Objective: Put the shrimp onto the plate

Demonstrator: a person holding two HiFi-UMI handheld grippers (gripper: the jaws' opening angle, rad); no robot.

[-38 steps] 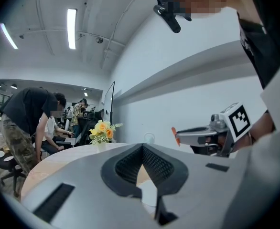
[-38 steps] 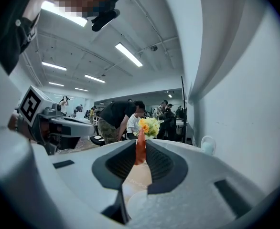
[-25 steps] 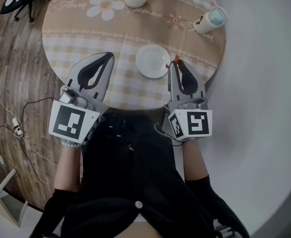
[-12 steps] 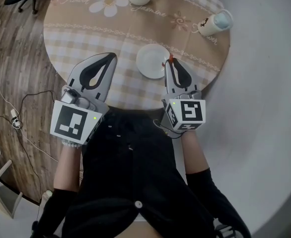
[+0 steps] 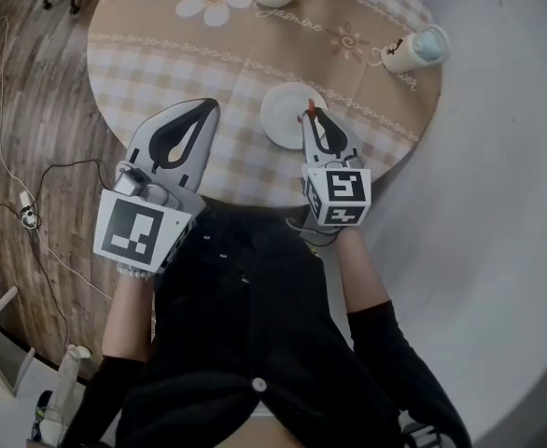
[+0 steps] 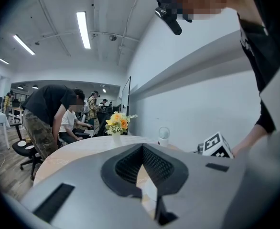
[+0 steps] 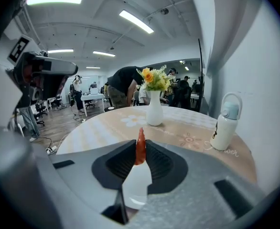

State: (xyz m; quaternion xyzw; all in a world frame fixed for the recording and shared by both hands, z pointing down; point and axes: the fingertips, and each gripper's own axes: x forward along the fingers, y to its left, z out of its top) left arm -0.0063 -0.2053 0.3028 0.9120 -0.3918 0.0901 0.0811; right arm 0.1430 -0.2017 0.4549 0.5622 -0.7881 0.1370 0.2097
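Pinching the slim orange-red shrimp (image 7: 140,149) upright between its nearly closed tips, my right gripper (image 5: 312,119) hangs over the round white plate (image 5: 281,118) on the beige checked tablecloth (image 5: 189,63). My left gripper (image 5: 202,110) has its jaws closed together on nothing, well left of the plate above the cloth.

Faint cursive words "Flower" and "Jasmine" printed in brown on the checked beige tablecloth (image 5: 161,63)

black sleeves (image 5: 385,353) and top (image 5: 245,325), grey left tongs (image 5: 203,110) and right tongs (image 5: 312,117), black-and-white marker cubes (image 5: 133,230)
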